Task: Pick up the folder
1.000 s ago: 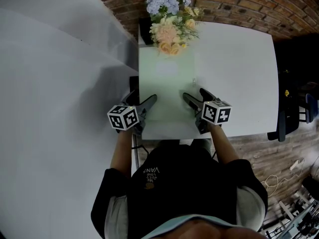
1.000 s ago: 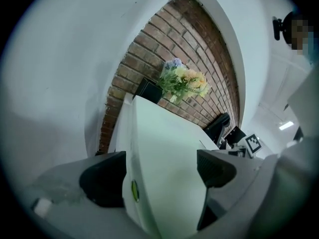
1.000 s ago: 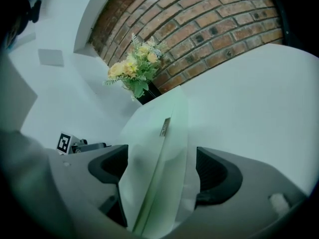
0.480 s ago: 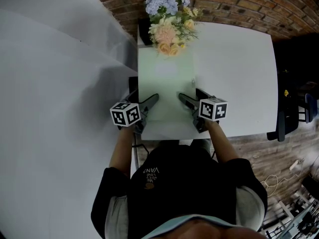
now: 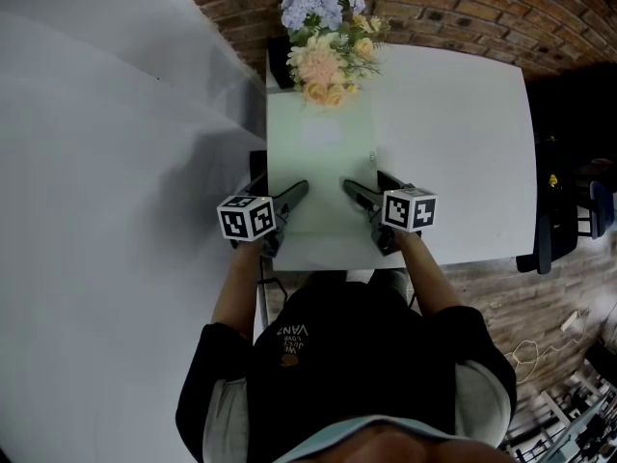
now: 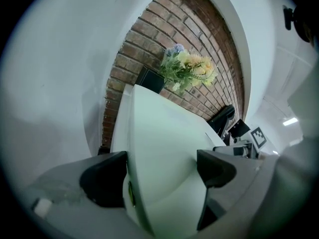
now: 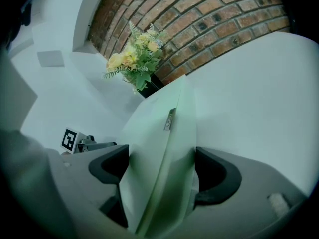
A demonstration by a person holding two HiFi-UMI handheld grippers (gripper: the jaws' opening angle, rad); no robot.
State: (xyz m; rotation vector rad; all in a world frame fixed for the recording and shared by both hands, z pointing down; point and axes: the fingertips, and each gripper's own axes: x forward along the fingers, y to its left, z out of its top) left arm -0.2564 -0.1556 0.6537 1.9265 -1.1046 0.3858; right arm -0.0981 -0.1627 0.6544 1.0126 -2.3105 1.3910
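Mid-frame, the left gripper and right gripper, jaws spread, straddle the pale green folder's side edges, so clamping and lifting likely come next.

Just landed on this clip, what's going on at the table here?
A person stands at a white table with a tool in each hand, working on a pale green folder that lies in front of some flowers. The left tool is at the folder's left edge, the right tool at its right. Each has that edge between its jaws, which stand apart, not yet clamped.
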